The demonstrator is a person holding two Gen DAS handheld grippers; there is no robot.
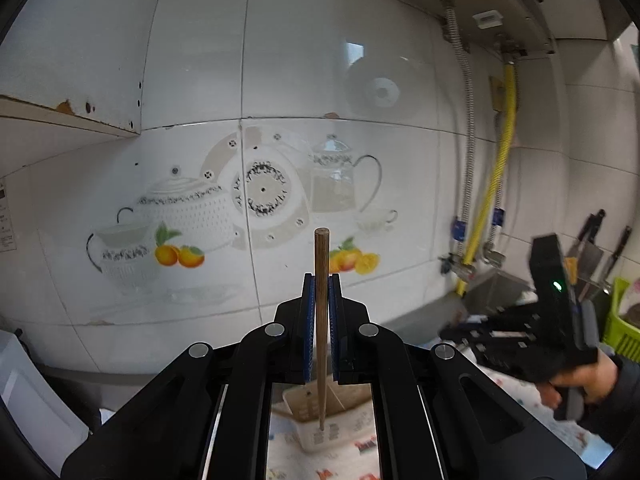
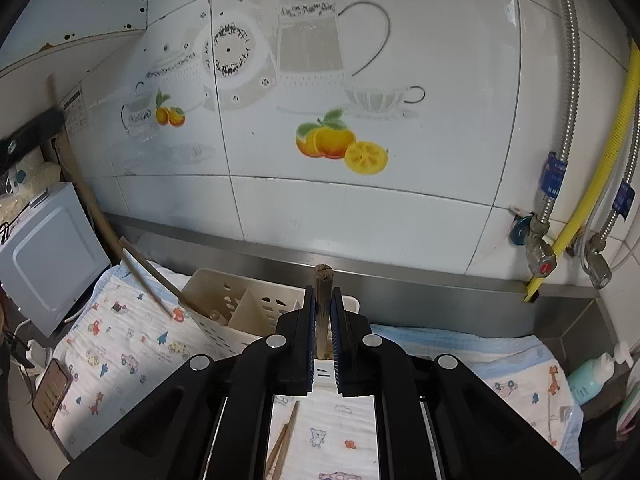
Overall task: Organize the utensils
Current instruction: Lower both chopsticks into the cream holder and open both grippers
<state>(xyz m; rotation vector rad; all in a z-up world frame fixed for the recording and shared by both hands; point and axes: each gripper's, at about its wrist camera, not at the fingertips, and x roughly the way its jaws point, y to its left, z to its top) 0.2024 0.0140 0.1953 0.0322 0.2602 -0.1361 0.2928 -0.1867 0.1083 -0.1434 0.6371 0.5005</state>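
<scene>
Left wrist view is showing the left claw (image 1: 321,296) pinching a wooden chopstick (image 1: 321,300) between its blue pads, the stick standing upright in the centre of the frame with its blunt end poking above the fingertips. Its lower end is reaching down into a cream utensil holder (image 1: 320,420) at the bottom centre, sitting on a printed cloth (image 1: 516,396). At the right edge the right claw (image 1: 472,334) is showing from the side, blurred, with a hand (image 1: 576,380) gripping its handle; behind it a green rack (image 1: 618,324) and some knives (image 1: 596,248) are showing.

Right wrist view is showing the right claw (image 2: 322,312) closed on a second chopstick (image 2: 322,300), also upright in mid-frame, its rough end sticking up above the pads. Just behind and to the left, the cream utensil holder (image 2: 224,312) is standing on the printed cloth (image 2: 120,344) covering the surface, with more chopsticks (image 2: 160,280) leaning out of its left compartment toward the upper left. A loose pair of chopsticks (image 2: 284,440) is lying on the cloth at the bottom, between the claw's arms. A phone (image 2: 50,390) is lying at the lower left, a white appliance (image 2: 48,256) is sitting at the left, and a teal bottle (image 2: 592,374) is standing at the lower right.
</scene>
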